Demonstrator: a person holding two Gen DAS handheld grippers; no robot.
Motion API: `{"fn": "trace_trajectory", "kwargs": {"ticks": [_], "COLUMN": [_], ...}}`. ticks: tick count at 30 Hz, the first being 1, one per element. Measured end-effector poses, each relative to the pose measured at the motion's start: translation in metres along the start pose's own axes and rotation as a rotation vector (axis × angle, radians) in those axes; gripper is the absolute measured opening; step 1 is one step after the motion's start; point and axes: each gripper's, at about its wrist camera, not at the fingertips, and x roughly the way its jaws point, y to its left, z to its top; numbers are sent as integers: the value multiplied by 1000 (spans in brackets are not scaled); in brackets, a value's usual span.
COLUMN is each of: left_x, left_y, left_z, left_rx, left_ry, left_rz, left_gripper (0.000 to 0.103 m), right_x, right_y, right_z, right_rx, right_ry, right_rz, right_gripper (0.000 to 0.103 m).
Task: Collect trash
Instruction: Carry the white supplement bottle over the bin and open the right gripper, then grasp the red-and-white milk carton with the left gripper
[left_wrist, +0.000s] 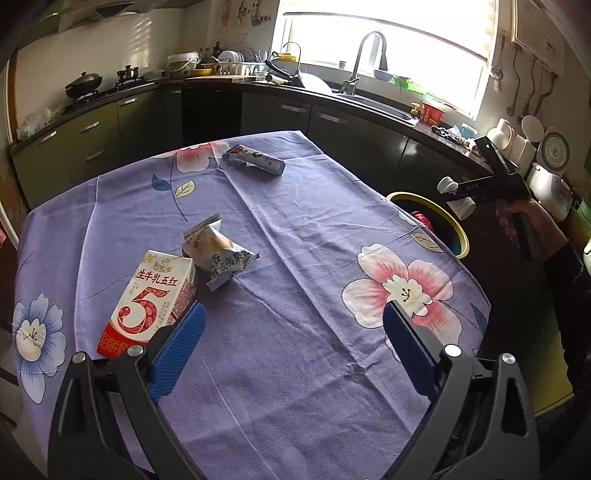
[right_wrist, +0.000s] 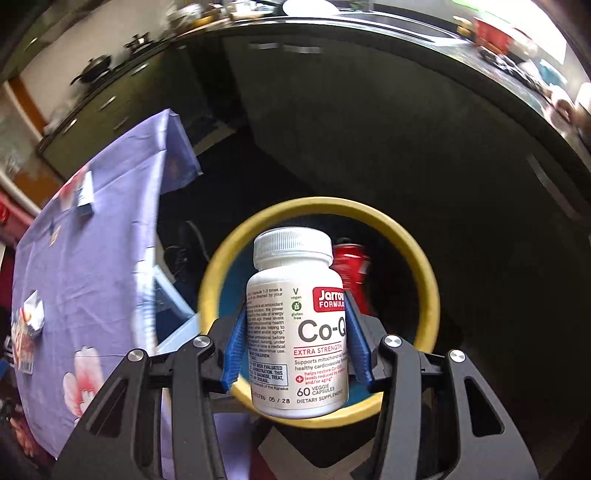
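The right gripper (right_wrist: 295, 332) clamps a white supplement bottle (right_wrist: 297, 332) between its jaws above the yellow-rimmed bin (right_wrist: 424, 266), while the left gripper (left_wrist: 293, 350) hangs wide apart, the milk carton (left_wrist: 147, 299) just beside its left jaw.

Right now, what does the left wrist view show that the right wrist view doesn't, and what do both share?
Only the left wrist view: the open left hand-held gripper, the milk carton's full front, and the sink faucet.

Only the right wrist view: the supplement bottle's label, clamped in the right hand-held gripper above the bin.

Both: the yellow-rimmed bin holding a red can, and the floral tablecloth with its remaining wrappers.
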Motion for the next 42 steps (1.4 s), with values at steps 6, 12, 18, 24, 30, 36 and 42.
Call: {"fn": "trace_trajectory", "kwargs": {"ticks": [6,12,18,24,30,36,42], "left_x": [3,3,3,4,-9,-2,36], "left_y": [-12,-15,-11,8,34,64,106], "left_z": [4,5,3,-3,-5,8,6], "left_rx": [23,33,27,-8,-13,69,63], "left_ry": [8,16,18,40,38,53,179], "left_rz": [-4,5,8,29,97,158,89], "left_gripper": [92,92,92,92,92,93,93], "right_x": [22,39,10,-23,-38,-46,-48], "right_y": [-35,-48,-34,7,54,93,111], "right_z": [-3,-1,-19,-56,-87,-104,-111], "right_rx": [55,99,102,46,19,-28,-42], "right_ry": [33,48,-13,-86,-116,-114,-106], "right_rz": [-43,-36,24,99,234,303,329], "right_gripper": [48,55,57,60,62,67,68]}}
